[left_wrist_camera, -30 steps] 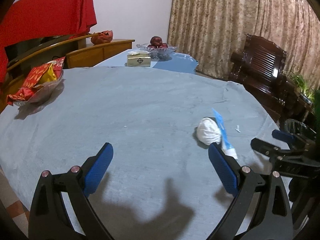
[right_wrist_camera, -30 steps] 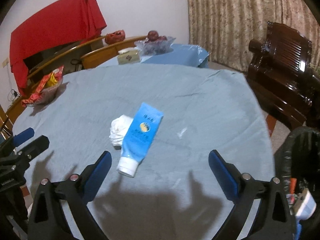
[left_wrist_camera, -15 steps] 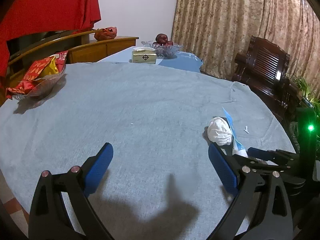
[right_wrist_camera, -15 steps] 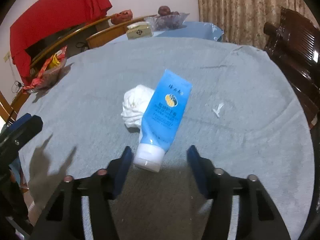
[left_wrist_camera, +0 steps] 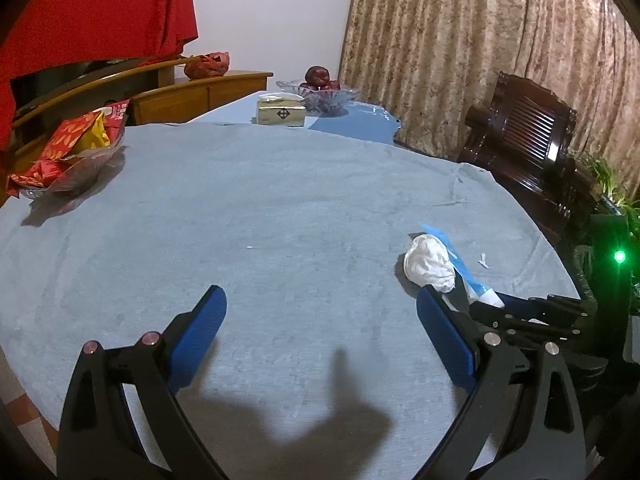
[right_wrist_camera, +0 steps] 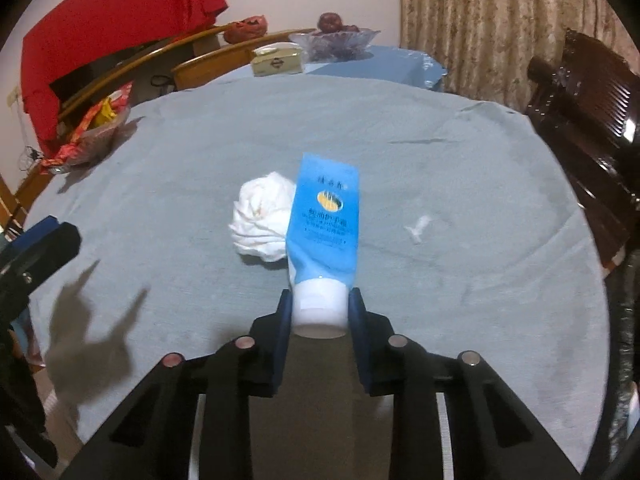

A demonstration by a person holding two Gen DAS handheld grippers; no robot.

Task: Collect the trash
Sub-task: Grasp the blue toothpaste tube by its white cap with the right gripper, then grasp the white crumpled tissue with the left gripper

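Looking down the left wrist view first: the left gripper (left_wrist_camera: 320, 320) has its 2 blue fingers (left_wrist_camera: 198, 328) spread wide apart with nothing but bare grey tablecloth (left_wrist_camera: 260, 220) between them. The crumpled white tissue (left_wrist_camera: 429, 265) sits just past the tip of the right-hand finger, and the blue tube (left_wrist_camera: 466, 272) lies right behind it, touching it. The right gripper (left_wrist_camera: 520, 312) pokes in from the right edge, at the tube's white cap end. Way ahead of the left finger there's a dish of red snack packets (left_wrist_camera: 68, 152).

Right wrist view: the right gripper (right_wrist_camera: 319, 314) is clamped on the blue tube (right_wrist_camera: 326, 220), both fingers (right_wrist_camera: 283, 320) pressed against the white cap (right_wrist_camera: 320, 308) from either side. The tube body runs straight ahead from the fingers, flat end farthest away. The white tissue (right_wrist_camera: 262, 216) is touching the tube's left side, just ahead of the left finger. A small white scrap (right_wrist_camera: 418, 228) lies on the cloth ahead and to the right, apart from the tube.
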